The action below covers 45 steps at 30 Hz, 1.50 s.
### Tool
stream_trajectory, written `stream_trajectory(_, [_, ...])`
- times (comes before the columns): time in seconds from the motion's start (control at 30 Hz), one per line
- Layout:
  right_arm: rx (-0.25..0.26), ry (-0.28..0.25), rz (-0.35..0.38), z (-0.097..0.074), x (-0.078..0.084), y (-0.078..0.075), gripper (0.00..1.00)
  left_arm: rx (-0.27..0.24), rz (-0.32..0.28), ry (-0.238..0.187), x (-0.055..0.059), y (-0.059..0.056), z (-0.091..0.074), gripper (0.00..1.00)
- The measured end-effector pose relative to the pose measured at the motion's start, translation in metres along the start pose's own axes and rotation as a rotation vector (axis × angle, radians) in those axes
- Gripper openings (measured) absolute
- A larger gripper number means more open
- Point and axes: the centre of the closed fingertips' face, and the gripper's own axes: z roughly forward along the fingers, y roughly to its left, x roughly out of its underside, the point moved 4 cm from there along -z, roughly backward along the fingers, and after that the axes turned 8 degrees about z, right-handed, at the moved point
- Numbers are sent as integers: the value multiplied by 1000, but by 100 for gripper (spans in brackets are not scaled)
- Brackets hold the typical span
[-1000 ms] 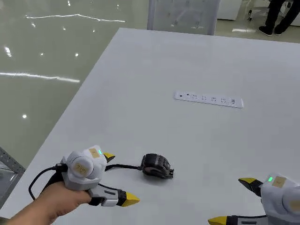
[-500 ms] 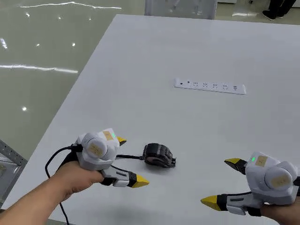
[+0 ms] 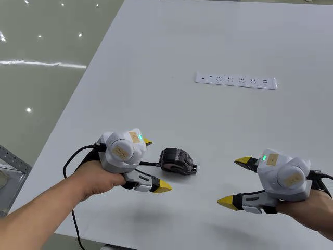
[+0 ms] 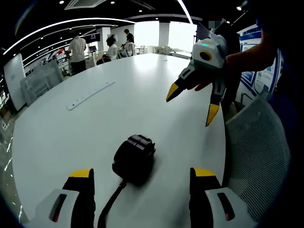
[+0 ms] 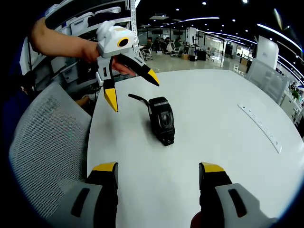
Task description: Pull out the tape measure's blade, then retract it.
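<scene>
Both grippers had closed in on the tape (image 3: 178, 160), which lay on the table (image 3: 171, 62) between them, blade not out. Left gripper (image 3: 155, 163) was wide open, empty, just beside it. Right gripper (image 3: 234, 181) was wide open, empty, further off. Grasp looked next.

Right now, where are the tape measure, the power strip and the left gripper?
tape measure (image 3: 177, 161), head view, middle of its black case.
power strip (image 3: 236, 80), head view, middle of its white body.
left gripper (image 3: 154, 163), head view, midway between its yellow fingertips.
</scene>
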Motion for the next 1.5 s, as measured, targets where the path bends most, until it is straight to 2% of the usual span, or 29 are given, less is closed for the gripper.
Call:
stream_trajectory(0.2, [-28,8,-28,18,-2,-3,63,19,32,8,-5,4,11,76])
stream_trajectory(0.6, [-62,27,-95,44,-3,-11,53,50,96,30,-7,8,26,74])
stream_trajectory(1.03, [-100,47,-161,72,-7,-16,45,97,150,45,-12,7,39,69])
stream_trajectory(1.2, [-118,55,-179,84,-7,-17,41,108,204,60,-13,5,43,63])
stream_trajectory(1.5, [-124,67,-191,95,-7,-21,35,126,239,77,-14,3,49,62])
